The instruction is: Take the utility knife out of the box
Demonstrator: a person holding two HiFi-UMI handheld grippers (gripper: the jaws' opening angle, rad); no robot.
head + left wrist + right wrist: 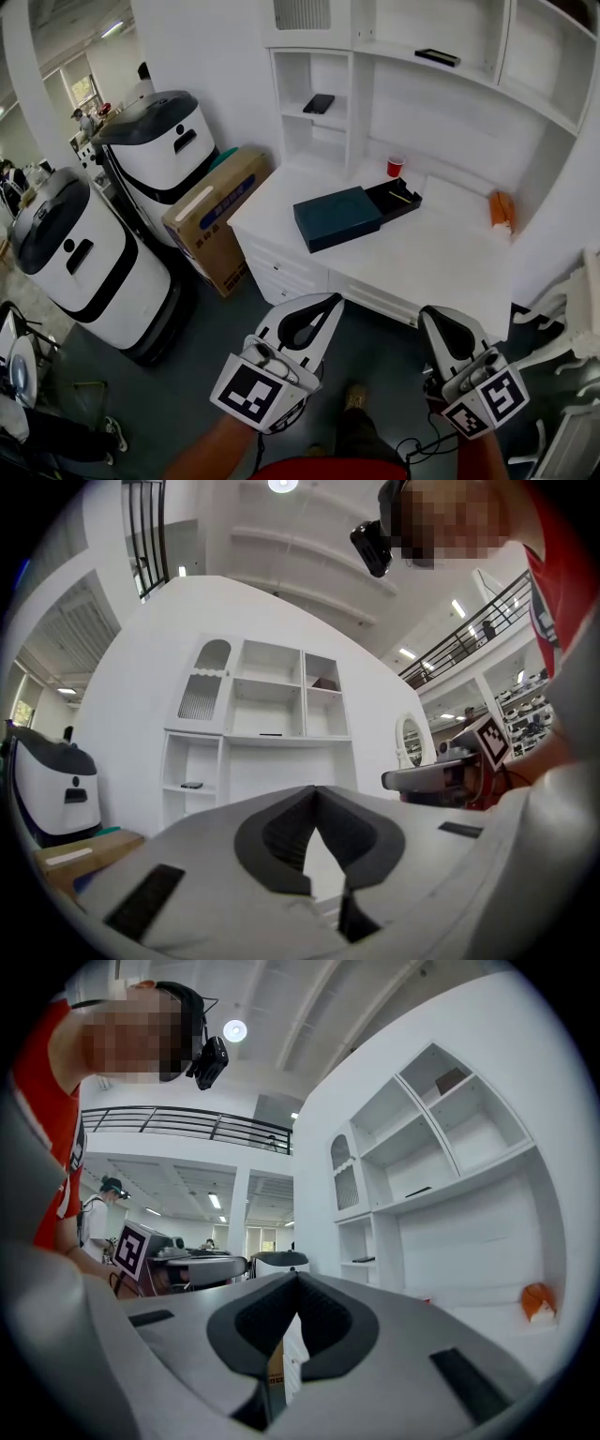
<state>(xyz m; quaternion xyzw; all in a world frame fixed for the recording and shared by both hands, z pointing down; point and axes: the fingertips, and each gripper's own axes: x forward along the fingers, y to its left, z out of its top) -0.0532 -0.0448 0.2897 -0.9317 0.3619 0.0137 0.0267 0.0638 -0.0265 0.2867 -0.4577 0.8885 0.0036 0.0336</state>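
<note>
A white-and-black service robot [84, 253] stands far left of the left gripper [319, 303], with a cardboard carton [220, 216] between it and the white desk [441, 262]. The left gripper's jaws are pressed together on nothing, their tips short of the desk edge. Ahead of them and slightly right, the dark teal box [337, 217] sits on the desk. Its black tray [394, 199] is slid out, and the utility knife [400, 196] shows as a thin sliver inside. A red cup [396, 166] stands just beyond. The right gripper [439, 317], jaws likewise closed and empty, faces the desk front, and an orange object [502, 211] lies ahead to its right.
</note>
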